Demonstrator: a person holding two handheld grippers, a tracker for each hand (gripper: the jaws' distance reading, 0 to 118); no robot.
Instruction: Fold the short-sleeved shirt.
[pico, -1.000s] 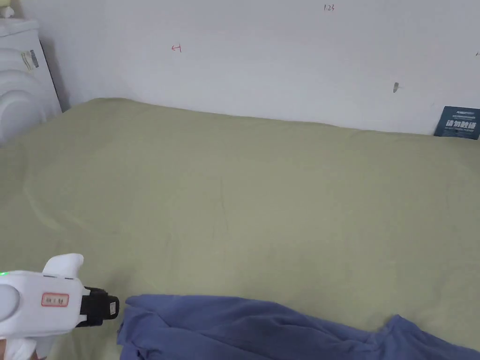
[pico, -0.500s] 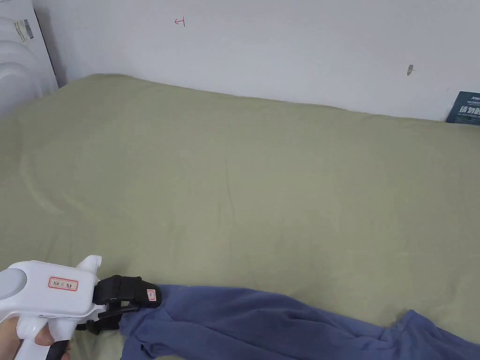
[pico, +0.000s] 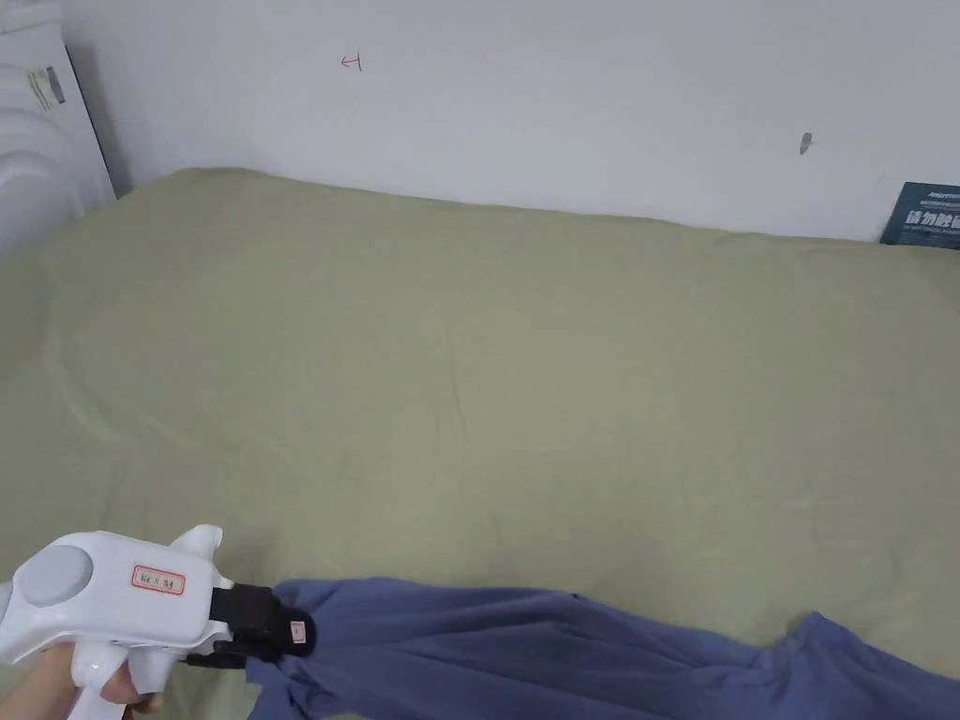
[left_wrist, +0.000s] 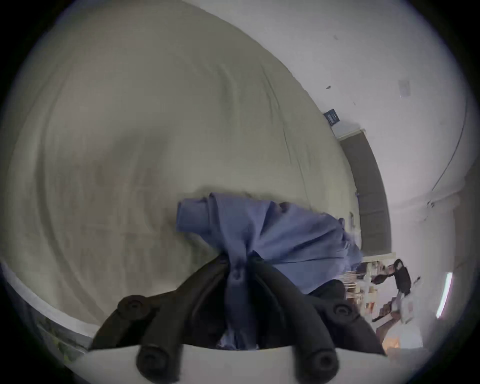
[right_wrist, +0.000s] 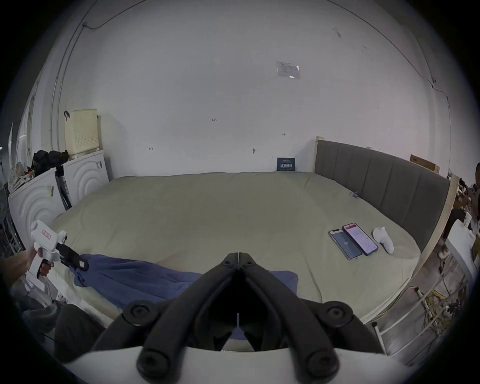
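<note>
A blue short-sleeved shirt (pico: 525, 647) lies bunched along the near edge of the green bed (pico: 487, 375). My left gripper (pico: 286, 637) is at the shirt's left end, shut on a gathered bunch of its fabric; in the left gripper view the cloth (left_wrist: 239, 272) is pinched between both black jaws (left_wrist: 237, 262). In the right gripper view my right gripper (right_wrist: 238, 256) is shut with nothing in it, raised above the shirt (right_wrist: 145, 278), and the left gripper (right_wrist: 81, 265) shows at the far left.
Two phones (right_wrist: 353, 240) and a white object (right_wrist: 384, 239) lie on the bed's right side near a grey headboard (right_wrist: 384, 179). White appliances (right_wrist: 36, 200) stand to the left. A dark card (pico: 923, 216) leans on the wall.
My left gripper moved right onto the shirt's left end and shut on the fabric. That end is now gathered and drawn slightly.
</note>
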